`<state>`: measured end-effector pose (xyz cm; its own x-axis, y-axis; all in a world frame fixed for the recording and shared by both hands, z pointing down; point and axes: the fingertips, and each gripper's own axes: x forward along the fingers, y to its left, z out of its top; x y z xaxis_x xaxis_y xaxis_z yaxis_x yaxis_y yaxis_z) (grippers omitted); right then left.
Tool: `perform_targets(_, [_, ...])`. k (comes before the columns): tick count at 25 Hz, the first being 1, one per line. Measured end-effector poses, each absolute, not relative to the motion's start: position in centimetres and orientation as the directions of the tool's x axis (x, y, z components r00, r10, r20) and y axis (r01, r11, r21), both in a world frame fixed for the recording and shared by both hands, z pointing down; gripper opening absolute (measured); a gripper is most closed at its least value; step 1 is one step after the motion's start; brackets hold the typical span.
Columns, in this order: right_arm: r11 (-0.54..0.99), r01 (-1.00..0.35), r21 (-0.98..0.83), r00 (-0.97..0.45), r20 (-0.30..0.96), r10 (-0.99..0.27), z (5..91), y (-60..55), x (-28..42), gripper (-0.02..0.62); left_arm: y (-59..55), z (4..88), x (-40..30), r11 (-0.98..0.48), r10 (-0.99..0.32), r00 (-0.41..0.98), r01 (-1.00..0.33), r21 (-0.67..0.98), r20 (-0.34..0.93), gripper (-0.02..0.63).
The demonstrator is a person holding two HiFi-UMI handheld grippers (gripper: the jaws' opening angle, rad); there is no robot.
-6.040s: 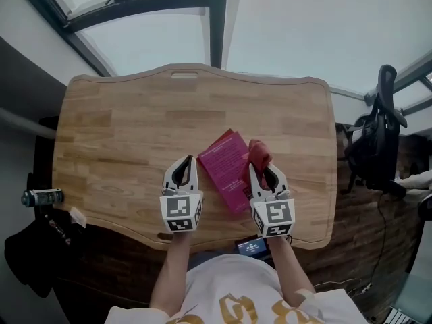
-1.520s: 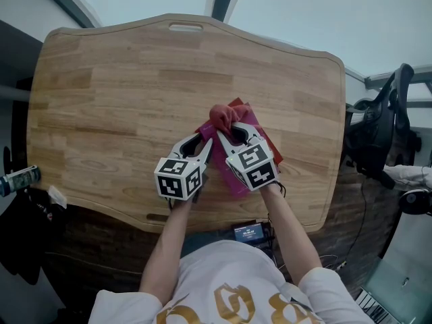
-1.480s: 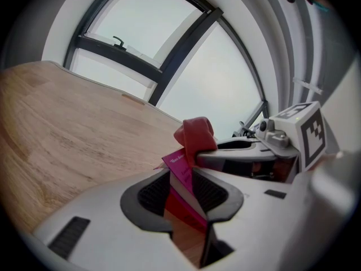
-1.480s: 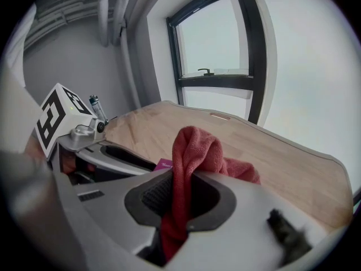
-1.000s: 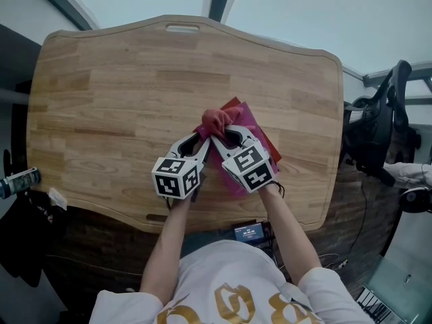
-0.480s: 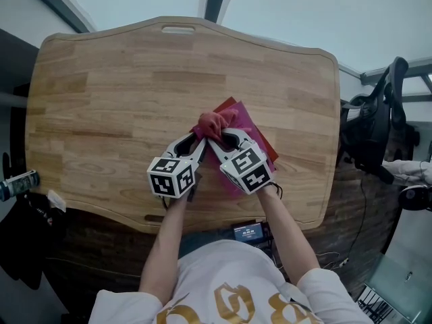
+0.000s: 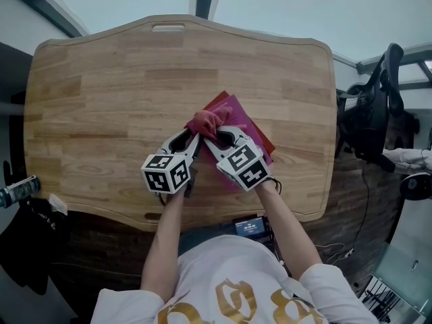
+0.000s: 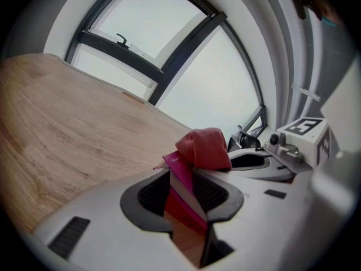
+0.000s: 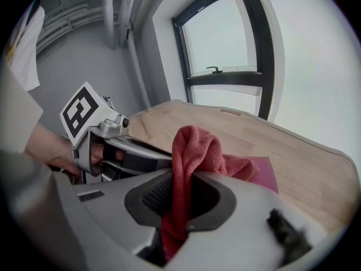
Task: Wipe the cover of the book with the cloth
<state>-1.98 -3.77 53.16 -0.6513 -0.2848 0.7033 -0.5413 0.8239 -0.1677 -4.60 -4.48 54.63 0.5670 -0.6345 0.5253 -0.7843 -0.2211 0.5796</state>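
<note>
One person works at one wooden table (image 7: 101, 93) with two hand-held grippers, each carrying one marker cube. One magenta book (image 7: 237, 110) sits right of the table's middle, toward the table's near edge, its cover facing up. The left gripper (image 7: 192, 133) reaches in from the table's near edge, and its two fingers (image 8: 152, 193) are clamped on an edge of the book, the pads pressing it from both sides. The right gripper (image 7: 217, 136), just beside the left one and angled toward it over the same part of the table, has its two fingers (image 9: 155, 193) clenched on one red cloth (image 7: 206, 120). The cloth's free end bunches up past the fingertips and rests on the book's cover, at the end nearer the table's middle. The two grippers' tips nearly meet there. Off the table's right side stands one dark chair (image 7: 374, 106). Off the table's left side, one can (image 7: 13, 191) lies near the table's near corner. One small lit screen (image 7: 251, 227) shows just below the table's near edge.
</note>
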Motion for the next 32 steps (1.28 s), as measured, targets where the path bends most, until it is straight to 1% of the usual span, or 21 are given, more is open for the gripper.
perform_targets(32, [0.832, -0.519, -0.197, -0.653, 0.719, -0.237, 53.3, 1.0, 0.0, 0.067, -4.3, 54.6, -4.5, -0.206, -0.662, 0.556, -0.78, 0.591, 0.503, 0.12])
